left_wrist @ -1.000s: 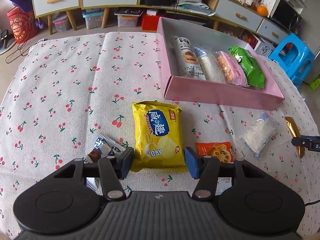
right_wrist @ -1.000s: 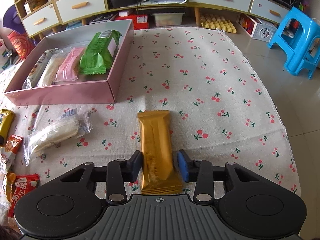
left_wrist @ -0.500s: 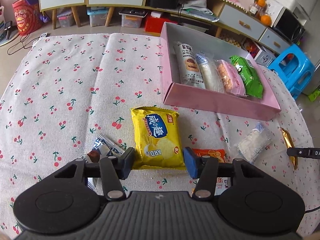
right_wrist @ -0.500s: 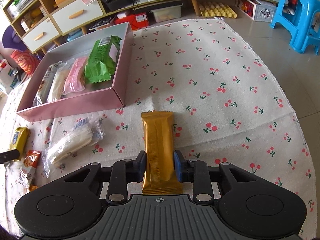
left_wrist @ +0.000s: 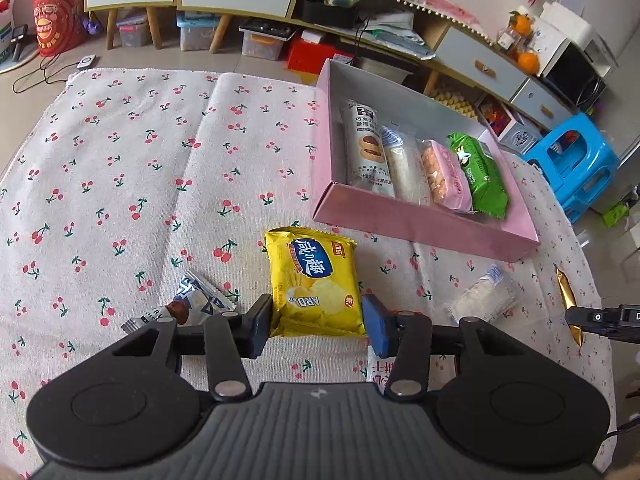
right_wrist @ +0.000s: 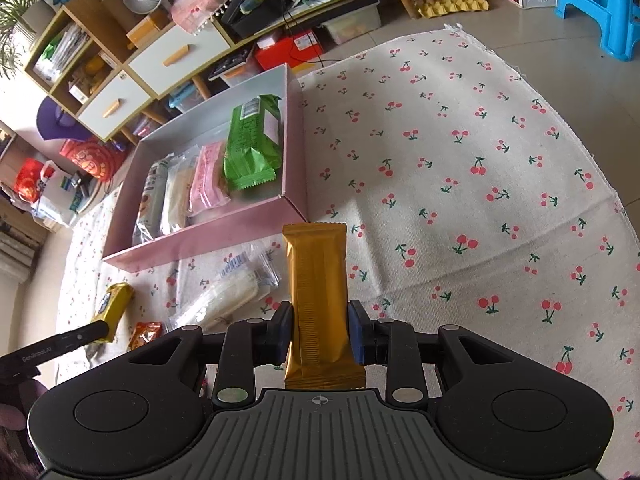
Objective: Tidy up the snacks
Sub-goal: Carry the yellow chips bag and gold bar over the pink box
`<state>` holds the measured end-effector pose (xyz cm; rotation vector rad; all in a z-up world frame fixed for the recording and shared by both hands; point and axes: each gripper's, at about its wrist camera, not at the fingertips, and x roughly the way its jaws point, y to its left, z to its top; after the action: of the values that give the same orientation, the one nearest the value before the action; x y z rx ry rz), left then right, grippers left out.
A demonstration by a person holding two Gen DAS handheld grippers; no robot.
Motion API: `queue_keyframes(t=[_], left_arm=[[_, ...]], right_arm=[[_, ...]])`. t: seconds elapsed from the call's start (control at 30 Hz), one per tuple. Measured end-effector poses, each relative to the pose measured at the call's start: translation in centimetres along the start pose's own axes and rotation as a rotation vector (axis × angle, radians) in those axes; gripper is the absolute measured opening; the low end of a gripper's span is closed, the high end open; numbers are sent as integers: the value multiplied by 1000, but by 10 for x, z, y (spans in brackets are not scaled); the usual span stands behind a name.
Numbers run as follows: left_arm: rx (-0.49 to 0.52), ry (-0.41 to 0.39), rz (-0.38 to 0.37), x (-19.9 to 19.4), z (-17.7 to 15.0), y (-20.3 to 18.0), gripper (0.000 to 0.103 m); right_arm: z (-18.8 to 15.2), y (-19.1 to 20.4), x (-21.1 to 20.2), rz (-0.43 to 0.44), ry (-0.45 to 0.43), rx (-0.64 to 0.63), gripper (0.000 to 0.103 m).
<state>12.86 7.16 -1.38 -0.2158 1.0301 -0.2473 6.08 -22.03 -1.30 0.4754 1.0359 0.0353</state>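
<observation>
Left gripper [left_wrist: 316, 326]: jaws spread wide, fingers level and pointing toward 12 o'clock, low over the surface; its pads flank the yellow snack packet [left_wrist: 315, 281], left pad touching or nearly so, right pad just beside.

Right gripper [right_wrist: 321, 330]: jaws pressed against both long edges of the gold bar [right_wrist: 319, 298], lifted off the cloth, fingers aimed at 12 o'clock.

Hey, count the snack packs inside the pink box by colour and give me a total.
Green pack: 1
Pink pack: 1
Clear pack with a pale bar inside: 1
White pack with a brown picture: 1
Total in the pink box: 4
</observation>
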Motion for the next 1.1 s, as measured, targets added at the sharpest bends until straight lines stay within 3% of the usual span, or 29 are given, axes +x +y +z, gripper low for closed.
queue_keyframes(t=[0.63,1.1], left_arm=[[-58,-50,-89,-20,4,-8,44],[-104,-120,-135,-9,26,-35,44]], right_arm=[[10,39,-22,131,-45,-18,28],[34,68,0,145,-96,40,28]])
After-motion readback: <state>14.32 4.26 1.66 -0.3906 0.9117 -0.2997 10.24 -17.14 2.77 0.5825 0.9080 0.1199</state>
